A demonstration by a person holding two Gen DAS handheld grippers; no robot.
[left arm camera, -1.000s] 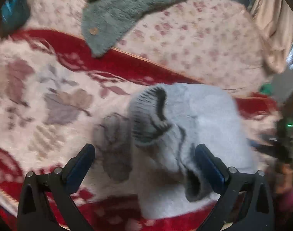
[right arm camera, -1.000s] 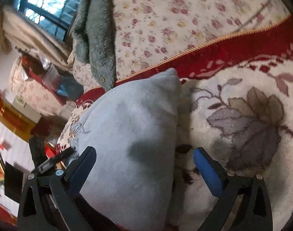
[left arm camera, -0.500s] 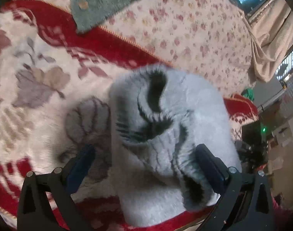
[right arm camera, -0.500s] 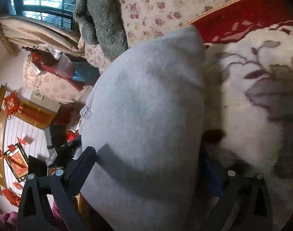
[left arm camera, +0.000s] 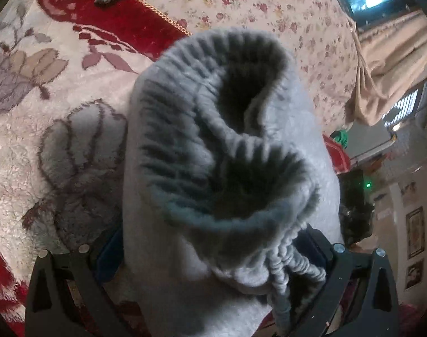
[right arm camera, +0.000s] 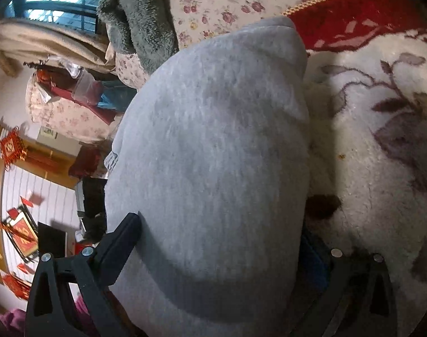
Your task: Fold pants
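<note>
The light grey fleece pants lie folded in a thick bundle on a plush floral blanket. In the left wrist view the ribbed waistband bulges toward the camera, and a grey drawstring hangs by the right finger. My left gripper is open, its fingers on either side of the bundle. In the right wrist view the smooth grey side of the pants fills the middle. My right gripper is open around it; the right finger is partly hidden by the cloth.
A cream and red floral blanket covers the bed, over a rose-print sheet. A grey-green fleece garment lies at the far side. Curtains, furniture and red wall decorations are beyond the bed edge.
Both grippers have moved in onto the pants bundle, which now fills the space between the fingers in both views. Both stay open.
</note>
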